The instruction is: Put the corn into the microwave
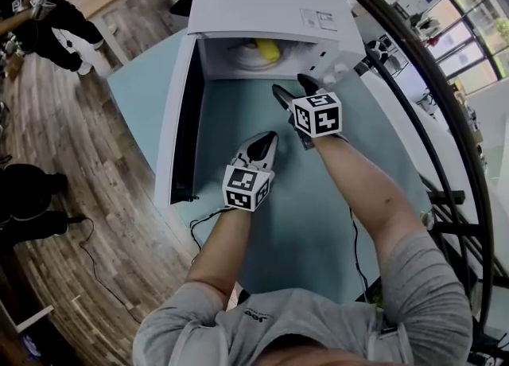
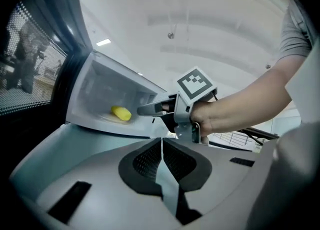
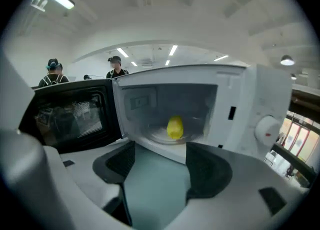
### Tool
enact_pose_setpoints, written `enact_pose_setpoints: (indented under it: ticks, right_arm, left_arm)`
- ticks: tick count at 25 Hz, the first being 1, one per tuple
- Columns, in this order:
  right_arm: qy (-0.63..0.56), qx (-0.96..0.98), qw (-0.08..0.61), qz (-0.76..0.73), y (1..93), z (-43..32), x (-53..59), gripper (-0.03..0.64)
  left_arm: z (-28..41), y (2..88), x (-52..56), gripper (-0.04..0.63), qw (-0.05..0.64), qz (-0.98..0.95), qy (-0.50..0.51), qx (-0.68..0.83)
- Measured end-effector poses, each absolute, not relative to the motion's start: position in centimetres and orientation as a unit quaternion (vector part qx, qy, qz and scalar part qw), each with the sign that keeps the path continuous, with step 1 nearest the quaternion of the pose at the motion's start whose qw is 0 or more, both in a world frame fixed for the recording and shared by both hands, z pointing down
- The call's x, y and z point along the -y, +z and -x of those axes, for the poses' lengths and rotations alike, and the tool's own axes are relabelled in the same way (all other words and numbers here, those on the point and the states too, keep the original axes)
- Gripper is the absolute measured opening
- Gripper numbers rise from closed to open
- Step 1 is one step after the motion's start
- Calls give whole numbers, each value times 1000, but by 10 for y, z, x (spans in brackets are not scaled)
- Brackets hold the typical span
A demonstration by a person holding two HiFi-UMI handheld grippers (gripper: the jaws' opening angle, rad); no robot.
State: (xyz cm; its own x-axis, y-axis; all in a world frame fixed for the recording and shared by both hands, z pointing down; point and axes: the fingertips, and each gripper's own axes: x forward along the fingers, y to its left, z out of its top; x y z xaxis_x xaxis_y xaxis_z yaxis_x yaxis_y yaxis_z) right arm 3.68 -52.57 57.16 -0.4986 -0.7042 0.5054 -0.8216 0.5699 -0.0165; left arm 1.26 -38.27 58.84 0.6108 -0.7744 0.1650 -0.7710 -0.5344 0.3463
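While corn [image 3: 174,126] lies inside microwave [image 3: 260,99] | right claw [image 3: 160,161] spread, empty, just outside

— From where is the head view taken?
— From high above, looking steeply downward. The desk [image 1: 318,229] and the open microwave [image 1: 270,6] are taken in from well back.
— And the gripper views?
— The left gripper view is held low over the desk and angled obliquely toward the cavity from the door side, so the right claw [image 2: 150,108] is caught nearby. The right gripper view is aimed straight into the cavity from close. The cavity with the corn [image 3: 174,126] is shared by all three.
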Motion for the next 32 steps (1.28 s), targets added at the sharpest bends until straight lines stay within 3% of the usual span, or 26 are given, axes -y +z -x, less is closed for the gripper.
enact_pose_setpoints:
  ticks: [9, 32]
  right_arm:
    - [164, 849, 205, -458, 562, -110, 445, 306]
    - [200, 877, 89, -428, 445, -241, 177, 108]
  left_arm:
    - [-31, 575, 333, 28, 194, -884, 15, 424]
    - [-72, 422, 103, 28, 117, -891, 57, 434]
